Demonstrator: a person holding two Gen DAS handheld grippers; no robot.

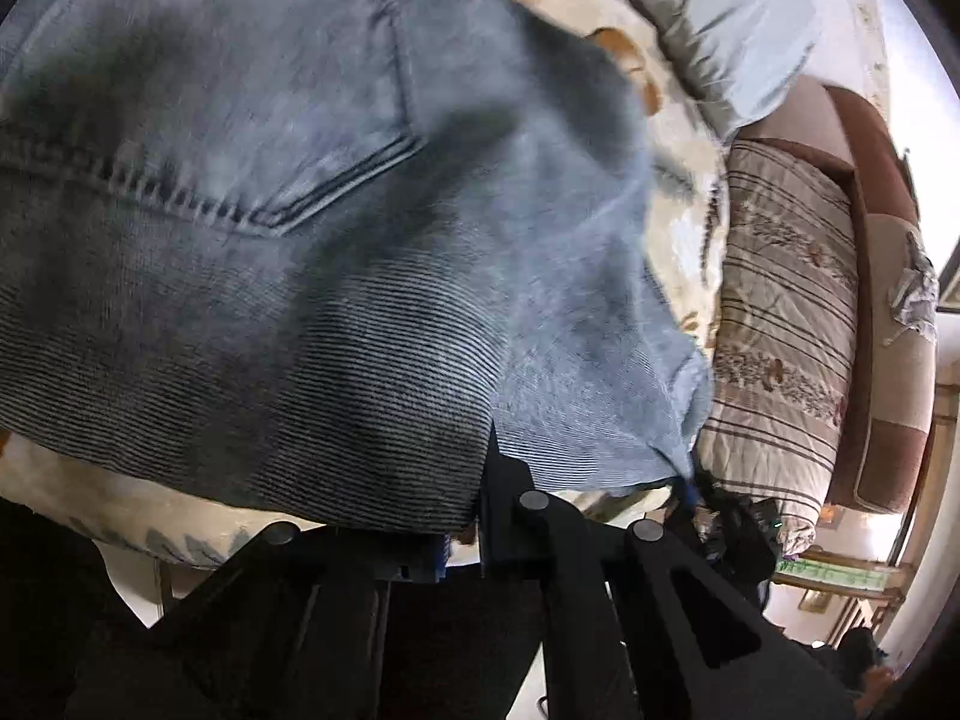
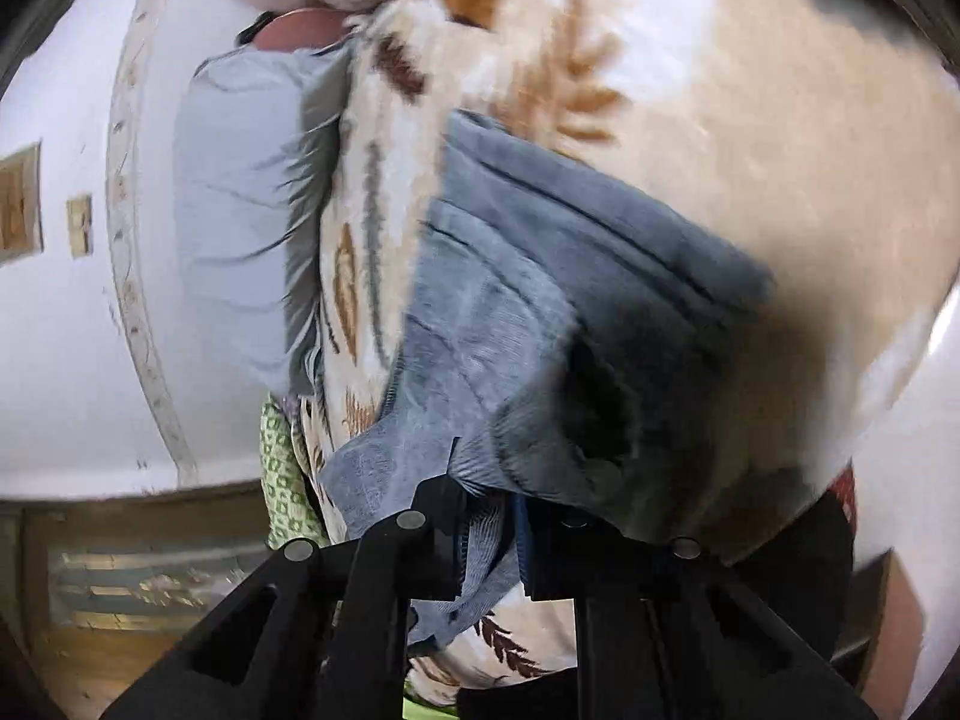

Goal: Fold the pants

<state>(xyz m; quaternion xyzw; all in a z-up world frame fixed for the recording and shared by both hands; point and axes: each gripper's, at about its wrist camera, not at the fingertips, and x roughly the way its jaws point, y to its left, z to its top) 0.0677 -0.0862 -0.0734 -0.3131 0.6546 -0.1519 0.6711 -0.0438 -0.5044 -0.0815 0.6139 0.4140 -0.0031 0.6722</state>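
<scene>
Grasp step — pants (image 1: 288,228) lie on the bed's leaf-print blanket (image 2: 750,120). Left claw (image 1: 480,516) and right claw (image 2: 489,516) each clamped on a denim edge. Next: lift both together, carry the fold over.

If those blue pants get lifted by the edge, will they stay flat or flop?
Probably flop: the pants already sag and crease over the blanket. The ribbed, seamed cloth looks thick, so likely fairly heavy. Where the right gripper pinches it, it bunches, so it seems unlikely to slip.
</scene>
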